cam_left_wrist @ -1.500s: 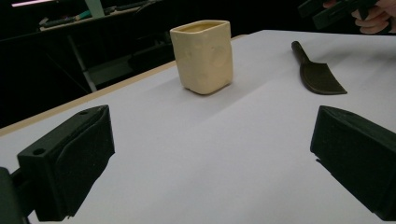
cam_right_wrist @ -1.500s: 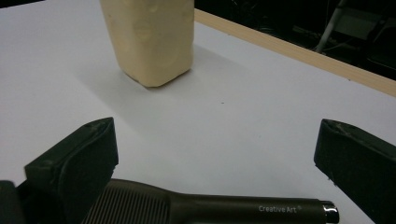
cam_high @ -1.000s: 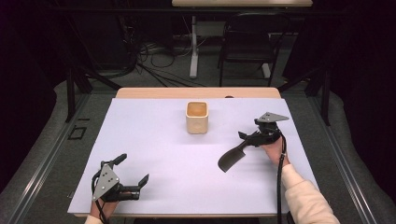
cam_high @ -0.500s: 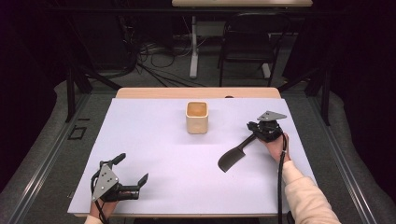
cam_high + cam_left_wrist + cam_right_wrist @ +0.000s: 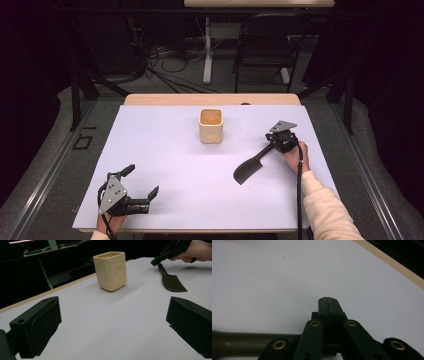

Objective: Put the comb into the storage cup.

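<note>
- In the high view, the right gripper [image 5: 274, 146] stands at the right side of the white table [image 5: 170, 165], held by the person's right hand [image 5: 296, 156]. Its jaws have just been closing. They sit at the upper end of the handle of a dark spatula [image 5: 251, 167], but this view does not show well whether they clamp on it.
- The spatula goes out from the right fingers toward the lower left, and its wide blade lies flat on the table, away from the fingertips.
- A cream square cup [image 5: 210, 126] stands upright, well apart from the right fingers, to their left and a little farther back.
- The left gripper [image 5: 140, 187] rests near the front edge of the table, with its fingers wide apart and nothing between them.
- In the left gripper view, the two black fingers [image 5: 37, 326] stand far from each other. The cup [image 5: 110, 270] is ahead of them, between their lines and well apart. The spatula [image 5: 172, 281] lies ahead of the right-hand finger, under the other gripper [image 5: 163, 255].
- In the right gripper view, the finger pads [image 5: 329, 308] are pressed together, one against the other, above the table. The spatula handle [image 5: 249, 345] passes just beside them at the lower left, behind the pads, and not between the tips.
</note>
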Demonstrator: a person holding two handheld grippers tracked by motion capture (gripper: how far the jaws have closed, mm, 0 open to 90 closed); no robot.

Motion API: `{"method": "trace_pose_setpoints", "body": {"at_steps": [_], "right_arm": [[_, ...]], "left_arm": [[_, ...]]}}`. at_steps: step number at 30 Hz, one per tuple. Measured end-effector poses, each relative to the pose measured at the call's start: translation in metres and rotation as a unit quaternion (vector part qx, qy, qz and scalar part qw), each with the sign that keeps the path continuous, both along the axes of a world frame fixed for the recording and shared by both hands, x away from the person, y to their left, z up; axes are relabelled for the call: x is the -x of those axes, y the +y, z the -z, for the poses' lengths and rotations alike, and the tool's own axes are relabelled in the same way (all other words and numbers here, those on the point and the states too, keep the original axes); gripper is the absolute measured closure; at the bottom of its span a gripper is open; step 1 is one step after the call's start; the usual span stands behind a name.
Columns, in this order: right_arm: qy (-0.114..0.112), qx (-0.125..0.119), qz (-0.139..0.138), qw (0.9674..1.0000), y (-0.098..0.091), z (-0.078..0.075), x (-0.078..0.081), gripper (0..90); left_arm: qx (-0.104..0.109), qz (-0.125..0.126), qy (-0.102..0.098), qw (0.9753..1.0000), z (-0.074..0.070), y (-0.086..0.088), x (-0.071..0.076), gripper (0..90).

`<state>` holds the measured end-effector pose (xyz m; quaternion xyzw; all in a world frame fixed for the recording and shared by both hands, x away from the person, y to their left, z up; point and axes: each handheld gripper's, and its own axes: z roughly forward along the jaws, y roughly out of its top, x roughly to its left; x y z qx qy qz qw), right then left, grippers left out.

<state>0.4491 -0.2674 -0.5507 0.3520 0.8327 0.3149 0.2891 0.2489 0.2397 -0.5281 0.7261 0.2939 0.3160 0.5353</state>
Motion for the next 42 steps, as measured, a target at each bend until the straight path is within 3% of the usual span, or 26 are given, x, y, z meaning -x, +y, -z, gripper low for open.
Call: {"method": "trace_pose_setpoints", "body": {"at_steps": [3, 15, 26, 42], "right_arm": [[0.011, 0.014, -0.004, 0.9998, -0.001, 0.001, 0.0, 90.0], [0.045, 0.022, 0.002, 0.9987, -0.004, -0.001, 0.005, 90.0], [0.072, 0.037, 0.016, 0.9966, -0.014, -0.002, 0.018, 90.0], [0.1, 0.048, 0.015, 0.9938, -0.01, -0.006, 0.034, 90.0]], "left_arm": [[0.007, 0.001, 0.004, 1.0, 0.0, 0.001, 0.0, 0.0], [0.015, -0.001, 0.005, 0.9999, -0.001, 0.003, 0.001, 0.0], [0.011, 0.003, 0.005, 0.9999, -0.001, 0.002, 0.001, 0.0], [0.006, 0.003, 0.005, 1.0, -0.001, 0.002, 0.002, 0.0]]}}
